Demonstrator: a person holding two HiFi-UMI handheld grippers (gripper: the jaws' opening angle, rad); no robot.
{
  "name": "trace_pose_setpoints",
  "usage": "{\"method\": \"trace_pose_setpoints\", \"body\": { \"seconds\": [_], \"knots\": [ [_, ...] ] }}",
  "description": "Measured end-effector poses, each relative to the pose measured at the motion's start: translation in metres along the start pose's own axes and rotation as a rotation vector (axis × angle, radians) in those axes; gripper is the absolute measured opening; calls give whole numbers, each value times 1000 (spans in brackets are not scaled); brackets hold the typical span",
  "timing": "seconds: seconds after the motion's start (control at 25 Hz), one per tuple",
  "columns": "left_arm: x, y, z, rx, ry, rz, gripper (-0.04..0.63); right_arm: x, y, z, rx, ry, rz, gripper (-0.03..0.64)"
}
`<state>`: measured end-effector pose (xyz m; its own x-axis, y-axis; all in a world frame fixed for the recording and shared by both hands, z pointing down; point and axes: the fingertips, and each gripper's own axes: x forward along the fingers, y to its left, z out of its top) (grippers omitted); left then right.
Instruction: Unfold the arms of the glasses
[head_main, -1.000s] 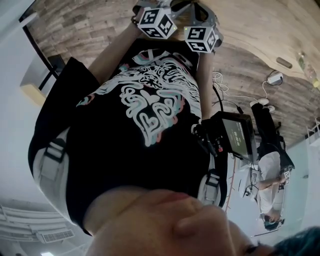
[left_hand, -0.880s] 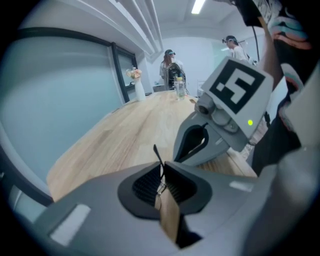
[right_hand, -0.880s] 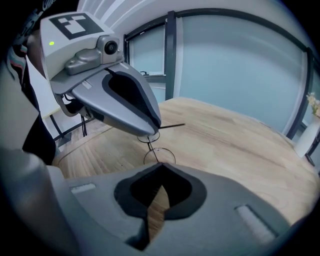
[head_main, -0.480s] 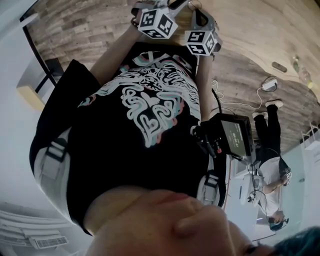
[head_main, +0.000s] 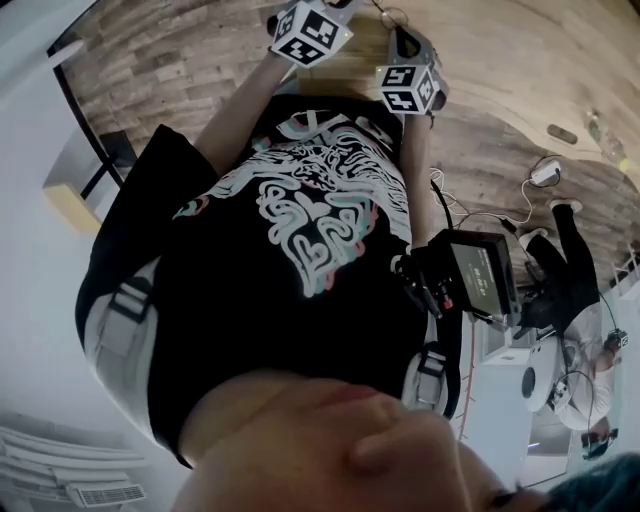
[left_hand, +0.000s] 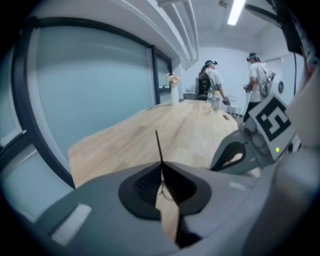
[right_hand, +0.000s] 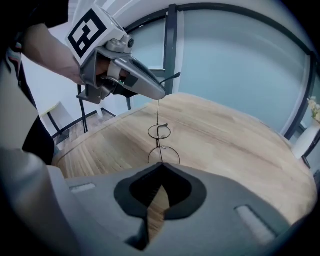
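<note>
Thin wire-framed glasses with two round lenses (right_hand: 159, 132) hang in the air above the wooden table (right_hand: 225, 145), stretched between both grippers. In the right gripper view, my right gripper (right_hand: 161, 167) is shut on a thin dark arm just below the nearer lens. The left gripper (right_hand: 160, 95) pinches the far end of the frame from above. In the left gripper view, my left gripper (left_hand: 161, 166) is shut on a slim black arm (left_hand: 158, 145) that pokes up past the jaws. In the head view both marker cubes (head_main: 310, 30) (head_main: 408, 88) sit close together at the top.
The long table (left_hand: 190, 127) carries a vase of flowers (left_hand: 174, 92) and bottles (left_hand: 215, 102) at its far end, where two people (left_hand: 207, 82) (left_hand: 257, 75) stand. Glass walls border the table. A screen device (head_main: 475, 275) hangs at the person's waist.
Both grippers have risen slightly toward the top of the head view, still close together and shut. A person at the right has shifted.
</note>
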<state>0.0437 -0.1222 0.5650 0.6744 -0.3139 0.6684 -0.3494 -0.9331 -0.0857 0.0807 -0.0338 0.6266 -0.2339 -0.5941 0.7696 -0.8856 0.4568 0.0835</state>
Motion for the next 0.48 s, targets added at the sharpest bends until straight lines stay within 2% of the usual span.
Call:
{"method": "trace_pose_setpoints", "body": {
  "seconds": [0.12, 0.28, 0.32, 0.36, 0.48],
  "knots": [
    [3, -2, -2, -78, -32, -33, -2, 2, -3, 1, 32, 18, 3, 2],
    [7, -10, -6, -68, -38, -60, 0, -3, -15, 0, 129, 15, -13, 5],
    [8, -12, -7, -61, -41, -68, -2, -4, -16, 0, 145, 19, -8, 41],
    [8, -13, -5, -52, -45, -77, -2, -4, -17, 0, 142, 28, -2, 90],
    [8, -16, -6, -46, -35, -86, -2, -4, -16, 14, 50, 24, -6, 91]
  ]
}}
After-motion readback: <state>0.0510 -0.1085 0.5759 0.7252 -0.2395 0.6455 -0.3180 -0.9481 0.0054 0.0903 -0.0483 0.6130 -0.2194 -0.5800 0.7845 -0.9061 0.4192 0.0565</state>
